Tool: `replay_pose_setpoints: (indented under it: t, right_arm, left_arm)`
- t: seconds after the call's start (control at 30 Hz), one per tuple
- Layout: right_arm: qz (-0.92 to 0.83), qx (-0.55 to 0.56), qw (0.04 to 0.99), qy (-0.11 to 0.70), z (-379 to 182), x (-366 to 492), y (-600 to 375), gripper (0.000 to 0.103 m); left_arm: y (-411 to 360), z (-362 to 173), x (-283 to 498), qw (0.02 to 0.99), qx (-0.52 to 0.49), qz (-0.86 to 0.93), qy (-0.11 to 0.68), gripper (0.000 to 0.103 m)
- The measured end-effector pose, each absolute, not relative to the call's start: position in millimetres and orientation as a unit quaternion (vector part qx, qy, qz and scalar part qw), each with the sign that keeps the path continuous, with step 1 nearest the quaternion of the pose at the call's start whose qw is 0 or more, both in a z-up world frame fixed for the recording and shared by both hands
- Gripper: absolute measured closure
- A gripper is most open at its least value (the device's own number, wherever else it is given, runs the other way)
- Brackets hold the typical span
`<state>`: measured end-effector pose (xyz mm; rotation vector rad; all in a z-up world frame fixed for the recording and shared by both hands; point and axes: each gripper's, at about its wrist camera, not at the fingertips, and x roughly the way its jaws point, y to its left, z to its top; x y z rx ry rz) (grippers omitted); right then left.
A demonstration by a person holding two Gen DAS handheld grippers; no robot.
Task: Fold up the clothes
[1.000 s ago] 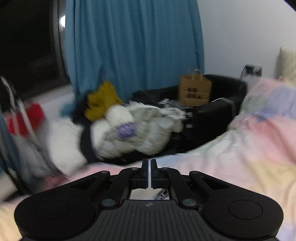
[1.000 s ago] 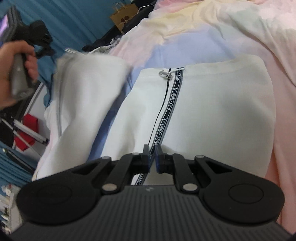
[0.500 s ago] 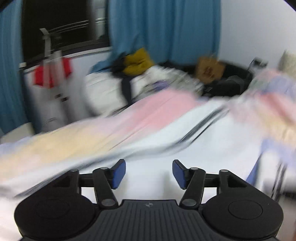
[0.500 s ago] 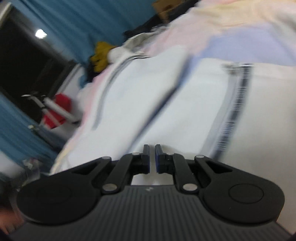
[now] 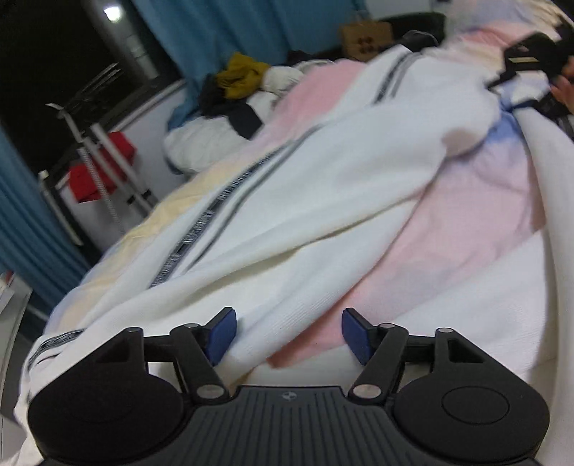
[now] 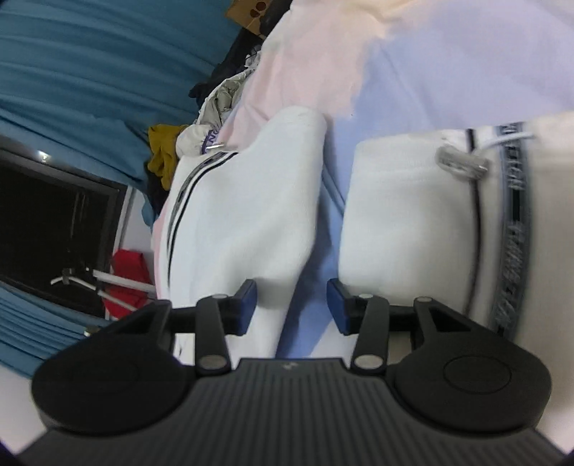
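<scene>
White trousers (image 5: 323, 186) with striped side bands lie spread across a pastel bed (image 5: 466, 229). The left gripper (image 5: 288, 335) is open over one leg; the right gripper (image 6: 291, 304) is opening, pinching nothing. Piled clothes (image 5: 233, 107) sit beyond the bed's far edge, by a blue curtain (image 5: 222, 32).

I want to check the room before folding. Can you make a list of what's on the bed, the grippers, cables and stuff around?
Surface: bed with pastel cover.
Job's things: white trousers with striped sides, spread out on the bed, legs apart.
Clutter: clothes pile beyond the bed; paper bag.
Grippers: left gripper open over trouser cloth, not pinching; right gripper opening, nothing pinched.
Cables: nothing seen.
Surroundings: blue curtain, dark window, drying rack.
</scene>
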<state>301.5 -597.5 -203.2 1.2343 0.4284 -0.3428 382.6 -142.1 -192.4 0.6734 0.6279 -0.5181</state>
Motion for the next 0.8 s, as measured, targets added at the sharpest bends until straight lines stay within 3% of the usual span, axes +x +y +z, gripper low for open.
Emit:
replay_pose_setpoints:
  t: [0.1, 0.13, 0.17, 0.2, 0.27, 0.5, 0.7, 0.8]
  right_arm:
    - [-0.163, 0.54, 0.803, 0.193, -203.3, 323.2, -599.3, 0.058]
    - [-0.167, 0.518, 0.818, 0.185, -199.5, 329.2, -597.7, 0.059]
    - [-0.166, 0.5, 0.831, 0.178, -196.7, 334.1, -595.5, 0.066]
    - [-0.165, 0.482, 0.843, 0.172, -193.9, 338.8, -593.1, 0.081]
    - [-0.17, 0.46, 0.858, 0.151, -186.9, 339.2, -592.0, 0.091]
    - [-0.202, 0.465, 0.86, 0.061, -156.6, 304.5, -611.5, 0.094]
    - [-0.21, 0.448, 0.852, 0.17, -199.8, 305.4, -614.5, 0.092]
    - [-0.205, 0.427, 0.862, 0.181, -188.8, 289.9, -603.3, 0.09]
  left_arm:
    - [-137.6, -192.5, 395.9, 0.876, 0.277, -0.24, 0.312, 0.068]
    - [-138.6, -188.6, 394.8, 0.881, 0.267, -0.235, 0.312, 0.082]
    - [-137.1, -186.1, 395.3, 0.883, 0.264, -0.233, 0.31, 0.092]
    - [-134.4, -183.1, 394.5, 0.886, 0.262, -0.233, 0.305, 0.094]
    - [-124.4, -171.5, 389.2, 0.892, 0.241, -0.242, 0.297, 0.096]
    - [-80.2, -130.6, 352.8, 0.895, 0.145, -0.298, 0.297, 0.096]
    - [-62.0, -151.5, 336.2, 0.908, 0.076, -0.269, 0.313, 0.084]
    - [-40.8, -141.0, 318.1, 0.916, 0.023, -0.25, 0.312, 0.08]
